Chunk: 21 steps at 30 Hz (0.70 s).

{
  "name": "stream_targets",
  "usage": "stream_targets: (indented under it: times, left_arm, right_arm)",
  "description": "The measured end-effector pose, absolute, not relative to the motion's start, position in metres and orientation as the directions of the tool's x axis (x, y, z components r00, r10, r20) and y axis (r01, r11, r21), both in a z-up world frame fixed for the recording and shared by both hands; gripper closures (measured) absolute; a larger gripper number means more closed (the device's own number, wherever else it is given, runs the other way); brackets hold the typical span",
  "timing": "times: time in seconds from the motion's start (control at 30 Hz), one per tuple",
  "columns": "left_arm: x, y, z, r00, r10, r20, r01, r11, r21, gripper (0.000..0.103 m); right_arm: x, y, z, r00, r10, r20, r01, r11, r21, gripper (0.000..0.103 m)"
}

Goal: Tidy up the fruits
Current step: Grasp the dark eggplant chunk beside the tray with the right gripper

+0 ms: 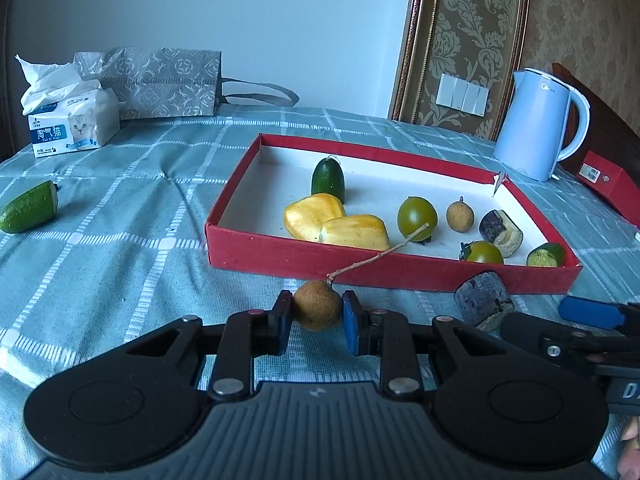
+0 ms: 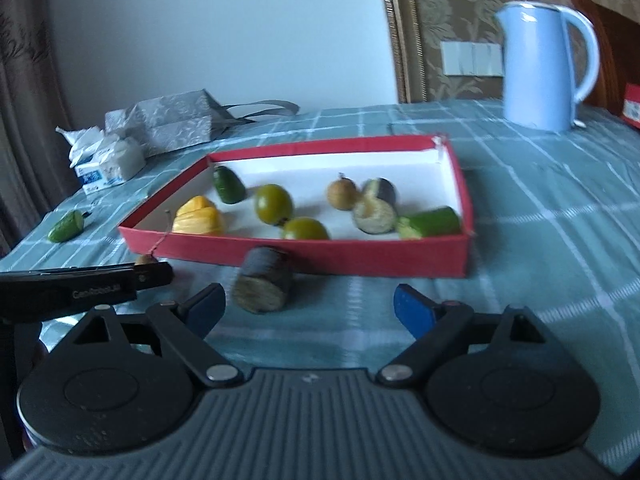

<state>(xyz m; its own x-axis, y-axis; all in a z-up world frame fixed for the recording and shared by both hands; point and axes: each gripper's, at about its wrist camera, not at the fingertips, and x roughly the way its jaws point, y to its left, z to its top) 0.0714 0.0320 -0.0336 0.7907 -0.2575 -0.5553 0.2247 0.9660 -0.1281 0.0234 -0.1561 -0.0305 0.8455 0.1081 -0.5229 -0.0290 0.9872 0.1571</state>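
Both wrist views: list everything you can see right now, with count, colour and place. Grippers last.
Red tray: 1, red walls, white floor, table centre.
Jackfruit pieces: 2, yellow, touching, tray front-left.
Cucumber pieces in tray: 2, green, one upright at back, one at front-right corner.
Green tomatoes: 2, tray middle and front.
Longan in tray: 1, tan.
Eggplant chunk in tray: 1, dark.
Eggplant chunk on cloth: 1, dark, before tray.
Cucumber on cloth: 1, green, far left.
Stemmed longan: 1, brown.
Kettle: 1, light blue.
Tissue pack: 1, white-blue.
Gift bag: 1, grey.
Left gripper: around stemmed longan.
Right gripper: open, near eggplant chunk.
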Motion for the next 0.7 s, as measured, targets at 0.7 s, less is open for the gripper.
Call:
stream_targets:
  times: [0.7]
  left_arm:
    - [0.071, 0.034, -0.034, 0.79, -0.262, -0.554, 0.225, 0.965, -0.136, 0.077]
  right_arm:
    - [0.063, -0.12, -0.038, 0.817, 0.035, -0.575, 0.018, 0.996, 0.085, 0.021]
